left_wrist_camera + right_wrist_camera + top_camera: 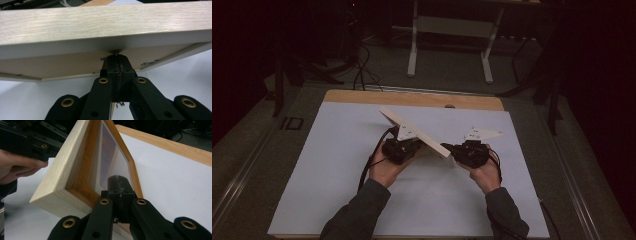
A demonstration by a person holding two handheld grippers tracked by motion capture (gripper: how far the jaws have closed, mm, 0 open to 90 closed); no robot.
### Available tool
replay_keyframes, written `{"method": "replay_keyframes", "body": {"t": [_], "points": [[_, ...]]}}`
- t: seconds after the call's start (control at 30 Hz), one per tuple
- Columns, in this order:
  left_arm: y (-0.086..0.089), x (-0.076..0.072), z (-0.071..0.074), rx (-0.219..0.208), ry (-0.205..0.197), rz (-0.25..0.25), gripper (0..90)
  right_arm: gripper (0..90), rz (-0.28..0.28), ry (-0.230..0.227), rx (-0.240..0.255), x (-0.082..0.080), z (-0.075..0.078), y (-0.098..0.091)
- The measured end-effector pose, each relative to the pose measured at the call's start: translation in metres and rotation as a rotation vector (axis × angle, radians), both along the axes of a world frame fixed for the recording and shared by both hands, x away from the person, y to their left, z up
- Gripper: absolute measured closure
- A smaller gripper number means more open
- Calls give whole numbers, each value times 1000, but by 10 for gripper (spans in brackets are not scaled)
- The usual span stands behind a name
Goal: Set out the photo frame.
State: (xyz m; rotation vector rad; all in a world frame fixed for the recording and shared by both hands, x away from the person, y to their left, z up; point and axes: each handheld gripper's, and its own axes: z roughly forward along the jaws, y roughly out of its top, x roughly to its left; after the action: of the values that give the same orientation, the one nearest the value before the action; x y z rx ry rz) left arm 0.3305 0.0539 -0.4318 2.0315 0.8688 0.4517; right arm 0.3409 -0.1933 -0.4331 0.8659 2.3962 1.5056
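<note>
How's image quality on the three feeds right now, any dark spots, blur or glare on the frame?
High view: dim, room behind nearly black, wooden frame small but legible. Left gripper view: bright, frame edge sharp, its underside shadowed. Right gripper view: frame corner sharp, glass pane shows a dark reflection, hand at the left soft.

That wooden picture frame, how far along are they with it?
Done: the picture frame is tilted up off the white sheet. In hand: the left tongs and right tongs, both shut, press against it from opposite sides. Left: setting it where it belongs; where, I can't tell.
</note>
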Motion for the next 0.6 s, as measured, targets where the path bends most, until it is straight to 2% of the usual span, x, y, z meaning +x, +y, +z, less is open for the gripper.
{"method": "replay_keyframes", "body": {"t": [0.6], "points": [[2,5,-1,-1,11,2,900,900,22,-15,-17,-4,3,5]]}}
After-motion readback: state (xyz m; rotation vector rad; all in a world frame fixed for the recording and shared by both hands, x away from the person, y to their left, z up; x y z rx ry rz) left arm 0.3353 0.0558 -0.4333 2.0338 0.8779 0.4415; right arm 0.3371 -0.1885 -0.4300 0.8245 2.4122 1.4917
